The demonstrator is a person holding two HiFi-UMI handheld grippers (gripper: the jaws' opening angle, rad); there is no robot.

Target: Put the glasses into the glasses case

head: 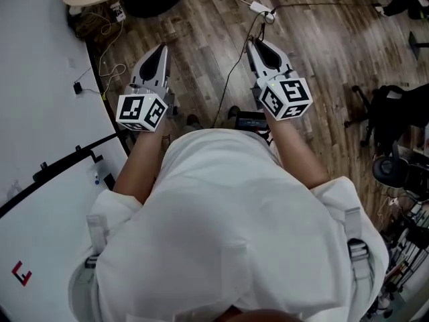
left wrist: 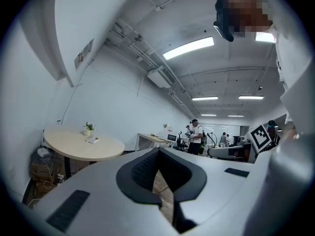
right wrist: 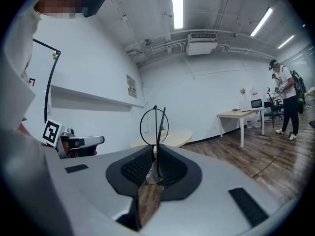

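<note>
two grippers held over the brown wood floor (head: 322, 52), in front of a white shirt (head: 228, 247) | right gripper (right wrist: 155, 154) squeezed on thin black round wire glasses (right wrist: 152, 124), which stick up from its jaws | left gripper (left wrist: 158, 151) jaws pressed together, nothing between them

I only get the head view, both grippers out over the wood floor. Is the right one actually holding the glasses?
Observer: Yes. The right gripper is shut on the glasses, whose thin wire frame stands up between its pads.
Operator: And the left one?
Observer: The left gripper has its jaws together with nothing between them.
Operator: Any glasses case in sight?
Observer: None in any view. The left gripper view shows a round table with a small potted plant.
</note>
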